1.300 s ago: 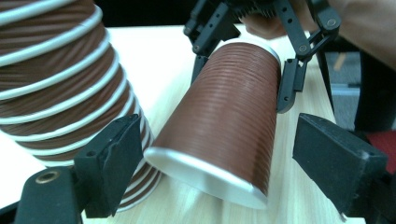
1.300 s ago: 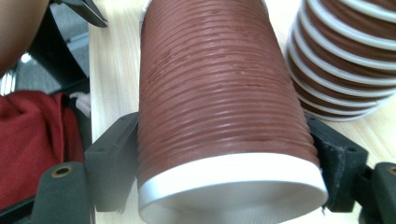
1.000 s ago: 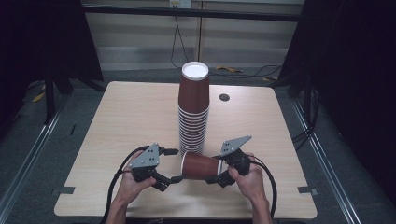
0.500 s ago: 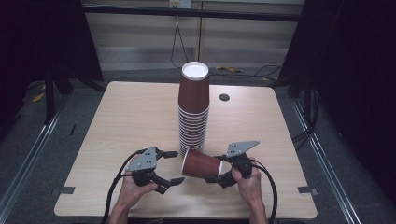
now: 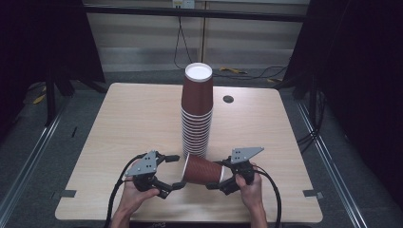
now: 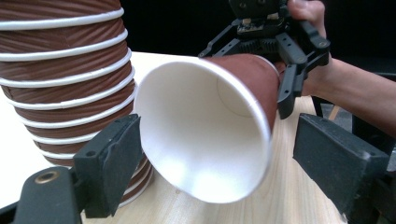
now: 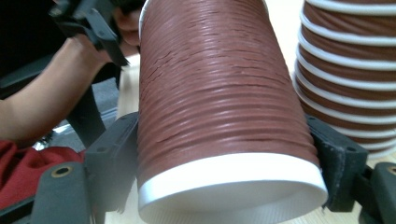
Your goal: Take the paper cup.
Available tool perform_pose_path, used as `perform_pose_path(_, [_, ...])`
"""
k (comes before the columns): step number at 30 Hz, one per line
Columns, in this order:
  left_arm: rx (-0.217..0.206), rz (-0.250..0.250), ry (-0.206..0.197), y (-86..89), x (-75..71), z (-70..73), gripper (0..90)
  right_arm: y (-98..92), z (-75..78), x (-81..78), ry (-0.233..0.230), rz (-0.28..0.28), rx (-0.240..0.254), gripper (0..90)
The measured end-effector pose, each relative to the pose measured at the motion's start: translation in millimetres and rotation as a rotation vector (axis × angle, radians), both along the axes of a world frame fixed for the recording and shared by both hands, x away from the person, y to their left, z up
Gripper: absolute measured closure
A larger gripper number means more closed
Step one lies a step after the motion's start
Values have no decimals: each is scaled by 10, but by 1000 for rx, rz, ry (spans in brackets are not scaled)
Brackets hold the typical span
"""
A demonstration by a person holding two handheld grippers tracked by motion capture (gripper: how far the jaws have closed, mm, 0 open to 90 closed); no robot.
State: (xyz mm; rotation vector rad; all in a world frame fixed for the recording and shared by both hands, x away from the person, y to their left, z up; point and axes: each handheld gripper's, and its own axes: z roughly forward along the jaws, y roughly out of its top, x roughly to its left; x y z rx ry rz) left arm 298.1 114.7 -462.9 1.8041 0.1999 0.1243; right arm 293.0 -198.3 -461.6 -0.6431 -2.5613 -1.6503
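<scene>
The tall cup stack (image 5: pixel 196 111) stands mid-table; just before it a single cup (image 5: pixel 203 169) is held sideways, clamped at its base by the right gripper (image 5: pixel 223 178). The left gripper (image 5: pixel 177 171), jaws apart and empty, should be closed gently on the rim.

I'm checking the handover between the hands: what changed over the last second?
The left gripper let go of the loose cup and drew back toward the table's left; its jaws now stand open around the cup's mouth. The right gripper stays clamped on the cup's base end. The cup stack has not moved.
</scene>
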Motion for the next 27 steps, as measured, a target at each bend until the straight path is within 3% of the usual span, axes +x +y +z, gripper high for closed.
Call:
perform_pose_path(5, [1, 11, 13, -22, 34, -26, 154, 12, 12, -19, -14, 15, 10, 212])
perform_pose_path(9, [6, 4, 14, -51, 56, -45, 93, 24, 25, -30, -22, 20, 13, 212])
perform_pose_path(12, [39, 23, -4, -90, 50, -46, 0, 50, 34, -30, -30, 36, 11, 213])
perform_pose_path(15, [39, 3, 0, -130, 52, -52, 0, 87, 32, -29, -40, 43, 10, 213])
perform_pose_path(16, [56, 16, -5, -129, 44, -46, 0, 100, 33, -29, -39, 48, 9, 213])
perform_pose_path(20, [28, -27, 12, -137, 68, -64, 0, 135, 54, -30, -44, 58, 2, 213])
perform_pose_path(27, [20, -52, 31, -196, 96, -90, 0, 182, 79, -17, -51, 71, -29, 212])
